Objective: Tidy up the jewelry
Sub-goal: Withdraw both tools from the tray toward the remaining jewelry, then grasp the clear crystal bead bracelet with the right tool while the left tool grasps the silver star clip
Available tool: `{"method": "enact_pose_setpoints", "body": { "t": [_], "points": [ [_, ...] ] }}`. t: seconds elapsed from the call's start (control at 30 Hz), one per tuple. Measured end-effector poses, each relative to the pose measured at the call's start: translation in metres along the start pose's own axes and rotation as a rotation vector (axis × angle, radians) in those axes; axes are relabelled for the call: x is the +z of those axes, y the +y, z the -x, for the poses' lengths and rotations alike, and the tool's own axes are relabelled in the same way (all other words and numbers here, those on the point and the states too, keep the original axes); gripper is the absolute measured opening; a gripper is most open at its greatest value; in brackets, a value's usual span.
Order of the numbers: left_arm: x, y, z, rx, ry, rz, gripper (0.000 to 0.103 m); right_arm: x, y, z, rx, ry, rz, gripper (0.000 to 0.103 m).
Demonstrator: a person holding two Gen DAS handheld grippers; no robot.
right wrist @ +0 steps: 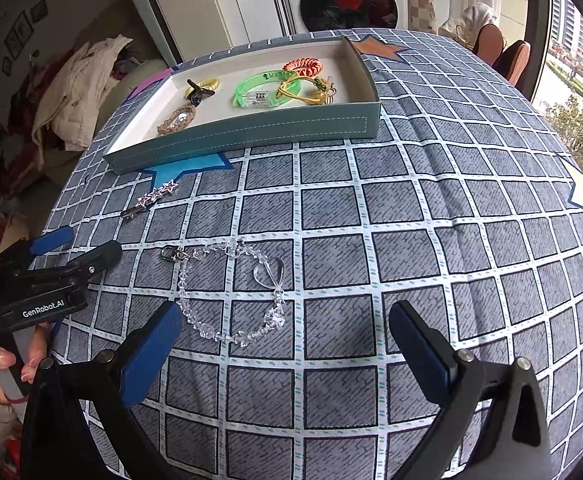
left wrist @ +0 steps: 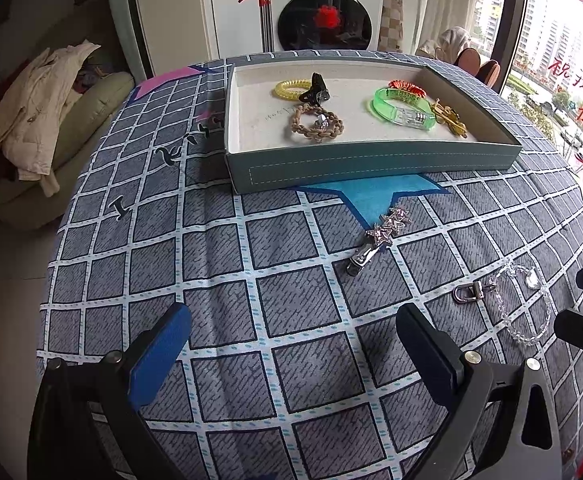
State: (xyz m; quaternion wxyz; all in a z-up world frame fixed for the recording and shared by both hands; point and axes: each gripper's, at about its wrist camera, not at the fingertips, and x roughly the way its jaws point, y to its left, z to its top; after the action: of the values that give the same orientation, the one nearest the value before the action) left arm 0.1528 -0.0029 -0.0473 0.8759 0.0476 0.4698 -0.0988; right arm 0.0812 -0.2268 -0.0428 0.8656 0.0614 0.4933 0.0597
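On the table [right wrist: 411, 208], near the tray [right wrist: 251, 132]: clear crystal bead bracelet [right wrist: 227, 292] with heart pendant and silver clasp, star-studded hair clip [left wrist: 379, 236] beside, between spread, empty left claw [left wrist: 291, 352] and right claw [right wrist: 287, 344].

A white washing machine [left wrist: 325, 8] stands against the far wall beside white cabinets [left wrist: 195, 8]. A pale sofa [left wrist: 71, 132] heaped with clothes [left wrist: 31, 120] sits left. Daylight enters a large window [left wrist: 551, 60] on the right, near brown chairs [left wrist: 479, 64].
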Motion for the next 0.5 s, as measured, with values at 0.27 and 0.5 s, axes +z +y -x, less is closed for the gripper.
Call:
{"method": "enact_pose_setpoints", "body": {
  "t": [0.27, 0.5],
  "points": [
    [0.016, -0.013, -0.007, -0.011, -0.001, -0.051, 0.103, 0.004, 0.01, -0.009, -0.021, 0.015, 0.046, 0.077],
    [0.027, -0.026, -0.016, -0.035, 0.008, -0.107, 0.098, -0.001, 0.028, -0.016, -0.109, 0.012, 0.178, 0.073]
  ]
}}
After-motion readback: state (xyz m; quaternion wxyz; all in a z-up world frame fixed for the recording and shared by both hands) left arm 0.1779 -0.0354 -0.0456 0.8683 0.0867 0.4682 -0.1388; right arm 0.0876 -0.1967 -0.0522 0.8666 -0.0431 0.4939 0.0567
